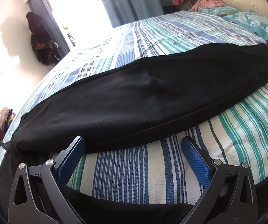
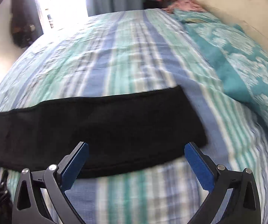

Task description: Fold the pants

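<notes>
Covering the bed [image 1: 171, 37], a striped sheet carries the black pants [image 1: 134, 97], laid flat lengthwise across it. Left gripper [image 1: 134, 145] and right gripper [image 2: 136, 149] sit at the near edge, jaws spread, grasping nothing.

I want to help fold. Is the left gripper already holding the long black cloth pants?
No, the left gripper is open, nothing between its blue pads beside the long black cloth pants.

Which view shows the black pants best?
The left wrist view: the black pants lie sharp, nearly full length, across the striped bedsheet. The right wrist view is motion-blurred and shows only one squared end, the rest cut off at the left edge.
</notes>
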Available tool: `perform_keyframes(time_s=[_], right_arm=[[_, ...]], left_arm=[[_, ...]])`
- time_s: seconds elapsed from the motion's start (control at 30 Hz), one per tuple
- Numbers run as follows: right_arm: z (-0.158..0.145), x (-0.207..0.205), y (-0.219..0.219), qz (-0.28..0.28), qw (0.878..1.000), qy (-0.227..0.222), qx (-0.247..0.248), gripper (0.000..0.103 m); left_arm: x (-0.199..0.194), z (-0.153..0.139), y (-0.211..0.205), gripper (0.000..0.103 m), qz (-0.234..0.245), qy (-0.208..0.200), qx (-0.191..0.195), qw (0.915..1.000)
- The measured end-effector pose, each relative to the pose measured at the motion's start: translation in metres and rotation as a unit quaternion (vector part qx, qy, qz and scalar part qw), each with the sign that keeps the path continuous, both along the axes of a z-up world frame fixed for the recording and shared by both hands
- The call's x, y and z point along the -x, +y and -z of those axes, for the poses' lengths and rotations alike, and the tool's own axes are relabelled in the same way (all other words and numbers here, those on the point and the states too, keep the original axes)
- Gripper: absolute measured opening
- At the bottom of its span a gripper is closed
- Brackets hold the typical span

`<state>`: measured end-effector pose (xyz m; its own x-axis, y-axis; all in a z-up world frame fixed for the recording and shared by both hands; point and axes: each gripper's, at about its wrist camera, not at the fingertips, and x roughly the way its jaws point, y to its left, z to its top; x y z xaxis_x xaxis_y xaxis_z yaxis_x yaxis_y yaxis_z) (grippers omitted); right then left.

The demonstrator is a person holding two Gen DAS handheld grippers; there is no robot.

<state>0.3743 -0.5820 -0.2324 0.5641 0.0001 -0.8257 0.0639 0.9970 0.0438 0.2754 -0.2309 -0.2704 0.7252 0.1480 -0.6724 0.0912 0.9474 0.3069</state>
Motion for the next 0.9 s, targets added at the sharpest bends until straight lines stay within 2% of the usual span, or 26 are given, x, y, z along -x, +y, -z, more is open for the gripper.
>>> perform_keyframes(time_s=[0.1, 0.13, 0.2, 0.23, 0.27, 0.33, 0.37, 0.4, 0.43, 0.5, 0.53, 0.63, 0.73, 0.77, 0.9], right_arm=[[0.008, -0.022, 0.077, -0.085, 0.996, -0.003, 0.020, 0.102], [0.017, -0.029, 0.094, -0.096, 0.995, 0.008, 0.031, 0.102], [0.046, -0.038, 0.112, -0.088, 0.993, 0.059, 0.052, 0.102], [0.057, -0.036, 0.108, -0.071, 0.993, 0.076, 0.046, 0.103], [0.058, -0.030, 0.092, -0.054, 0.997, 0.060, 0.011, 0.103], [0.054, -0.024, 0.056, 0.011, 0.999, 0.052, 0.011, 0.103], [0.051, -0.021, 0.035, 0.032, 0.998, 0.054, 0.001, 0.099], [0.047, -0.015, 0.020, 0.039, 0.998, 0.049, -0.020, 0.089], [0.040, -0.010, 0.012, 0.048, 0.997, 0.050, -0.016, 0.091], [0.026, 0.002, 0.009, 0.089, 0.993, 0.066, 0.050, 0.091], [0.017, 0.010, 0.013, 0.087, 0.994, 0.057, 0.041, 0.091], [-0.006, 0.044, 0.037, 0.095, 0.995, 0.025, -0.025, 0.091], [-0.023, 0.085, 0.083, 0.085, 0.992, -0.011, -0.092, 0.092], [-0.027, 0.099, 0.097, 0.084, 0.991, -0.020, -0.103, 0.094], [-0.027, 0.151, 0.157, 0.086, 0.989, -0.038, -0.112, 0.096]], left_arm=[[0.000, 0.000, 0.000, 0.102, 0.000, 0.001, 0.000, 1.0000], [0.001, 0.000, 0.000, 0.102, 0.000, 0.001, 0.001, 1.0000], [0.001, 0.001, 0.000, 0.102, 0.000, 0.002, 0.001, 1.0000], [0.001, 0.001, 0.000, 0.102, 0.000, 0.002, 0.001, 1.0000], [0.001, 0.001, 0.000, 0.102, 0.000, 0.002, 0.000, 1.0000], [0.001, 0.001, 0.000, 0.102, 0.000, 0.001, -0.001, 1.0000], [0.001, 0.001, 0.000, 0.102, 0.000, 0.001, -0.003, 1.0000], [0.001, 0.001, -0.001, 0.102, -0.001, 0.000, -0.005, 1.0000], [0.001, 0.001, -0.001, 0.102, -0.001, 0.000, -0.006, 1.0000], [0.000, 0.000, 0.000, 0.102, -0.001, 0.002, -0.005, 1.0000], [0.000, 0.000, -0.001, 0.102, -0.001, 0.004, -0.006, 1.0000], [-0.004, -0.005, -0.002, 0.102, -0.002, 0.022, -0.012, 0.9997], [-0.003, -0.016, 0.004, 0.102, 0.017, 0.078, -0.005, 0.9968], [0.004, -0.021, 0.010, 0.102, 0.026, 0.090, 0.000, 0.9956], [0.053, -0.031, 0.054, 0.103, 0.056, 0.097, 0.020, 0.9934]])
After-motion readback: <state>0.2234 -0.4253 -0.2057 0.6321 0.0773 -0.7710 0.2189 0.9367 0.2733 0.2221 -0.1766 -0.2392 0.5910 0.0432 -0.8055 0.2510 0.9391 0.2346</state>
